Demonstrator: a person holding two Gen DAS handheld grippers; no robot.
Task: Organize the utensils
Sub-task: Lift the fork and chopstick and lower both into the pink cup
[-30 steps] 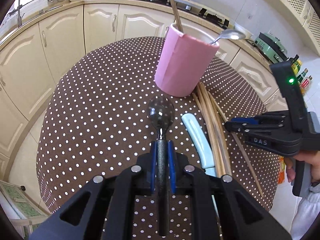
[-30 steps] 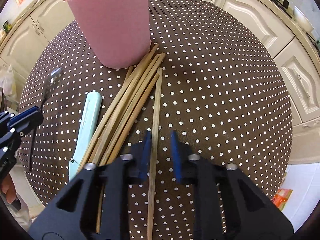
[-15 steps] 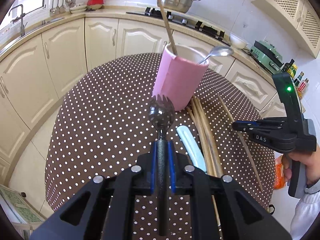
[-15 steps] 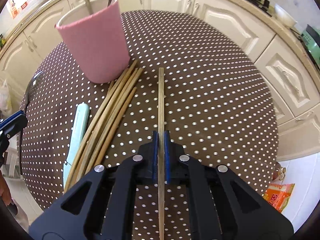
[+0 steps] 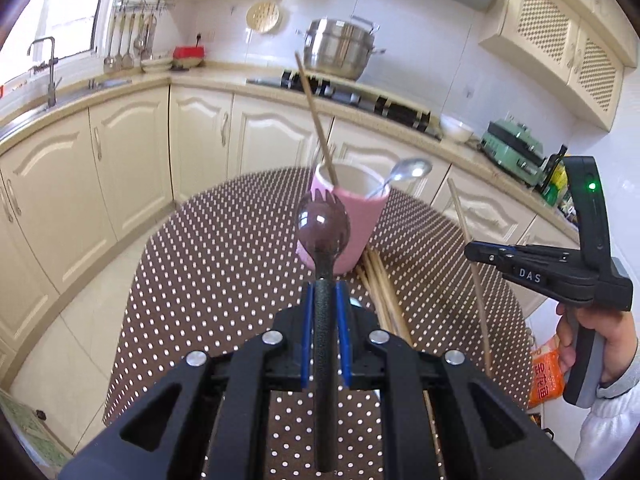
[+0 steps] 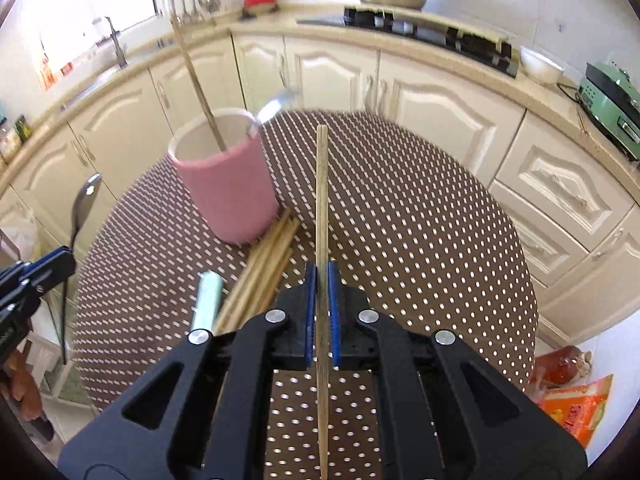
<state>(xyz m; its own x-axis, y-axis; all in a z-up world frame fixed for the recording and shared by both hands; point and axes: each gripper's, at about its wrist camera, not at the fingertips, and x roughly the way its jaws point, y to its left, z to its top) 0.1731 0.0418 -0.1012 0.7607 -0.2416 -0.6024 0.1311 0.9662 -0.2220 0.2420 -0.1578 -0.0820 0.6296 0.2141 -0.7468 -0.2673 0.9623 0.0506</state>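
My left gripper (image 5: 324, 294) is shut on the black handle of a dark spork (image 5: 323, 226), held in the air in front of the pink cup (image 5: 362, 236). The cup (image 6: 228, 196) stands on the dotted table (image 5: 224, 260) and holds one chopstick (image 5: 316, 116) and a metal spoon (image 5: 412, 170). My right gripper (image 6: 321, 276) is shut on a single wooden chopstick (image 6: 322, 200), lifted off the table and pointing away from me. Several more chopsticks (image 6: 264, 272) lie beside the cup. In the left wrist view the right gripper (image 5: 476, 252) hangs at the right.
A pale blue handled utensil (image 6: 208, 300) lies left of the loose chopsticks. Cream cabinets and a counter curve around the round table, with a steel pot (image 5: 340, 48) on the stove behind. An orange packet (image 6: 576, 404) lies on the floor at the right.
The right gripper shut on one chopstick and lifted it off the table. The left gripper rose with the spork. Both views now tilt up toward the cup and counter.
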